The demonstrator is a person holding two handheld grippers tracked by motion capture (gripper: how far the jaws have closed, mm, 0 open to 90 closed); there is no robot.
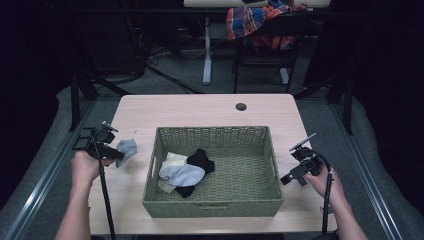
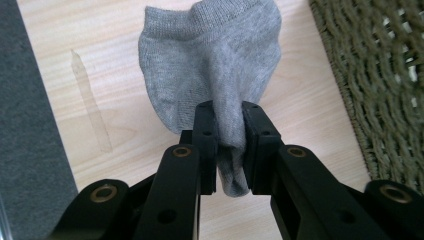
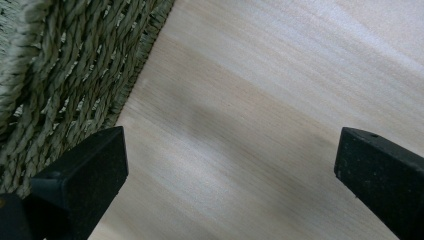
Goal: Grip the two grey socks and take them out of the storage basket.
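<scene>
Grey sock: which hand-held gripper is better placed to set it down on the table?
Left: the left hand-held gripper already pinches the grey sock over the table; the right hand-held gripper is open beyond the basket.

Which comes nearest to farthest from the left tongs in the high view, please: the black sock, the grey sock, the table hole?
1. Grey sock, clamped in the left tongs.
2. Black sock, inside the basket.
3. Table hole, at the far edge.

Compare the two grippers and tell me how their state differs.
The left gripper is shut on the grey sock; the right gripper stands open with nothing between its jaws. The left one is left of the woven basket, the right one on the basket's right side. Both are over the wooden table.
</scene>
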